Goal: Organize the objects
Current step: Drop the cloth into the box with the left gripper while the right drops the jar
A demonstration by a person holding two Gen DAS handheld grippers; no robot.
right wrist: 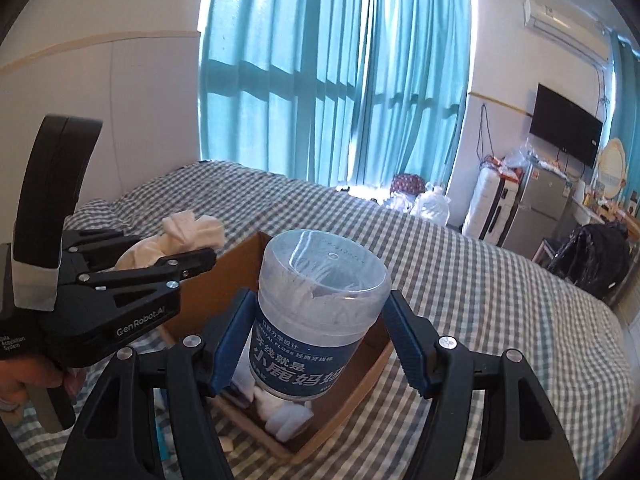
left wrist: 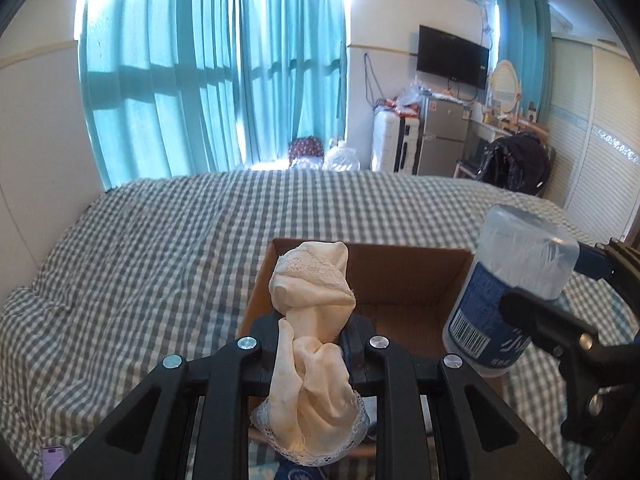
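My left gripper (left wrist: 314, 344) is shut on a cream lace-trimmed cloth (left wrist: 312, 292) and holds it above the near left side of an open cardboard box (left wrist: 400, 272) on the bed. My right gripper (right wrist: 316, 340) is shut on a clear floss-pick jar with a blue label (right wrist: 320, 308), held over the same box (right wrist: 360, 376). The jar shows at the right of the left wrist view (left wrist: 508, 292). The cloth (right wrist: 192, 232) and left gripper (right wrist: 208, 260) show at the left of the right wrist view. White items (right wrist: 288, 416) lie in the box.
The box sits on a bed with a grey-white checked cover (left wrist: 160, 260). A phone (left wrist: 54, 458) lies at the bed's near left edge. Teal curtains (left wrist: 216, 80) hang behind. A fridge (left wrist: 440, 136), suitcase and chair stand at the far right.
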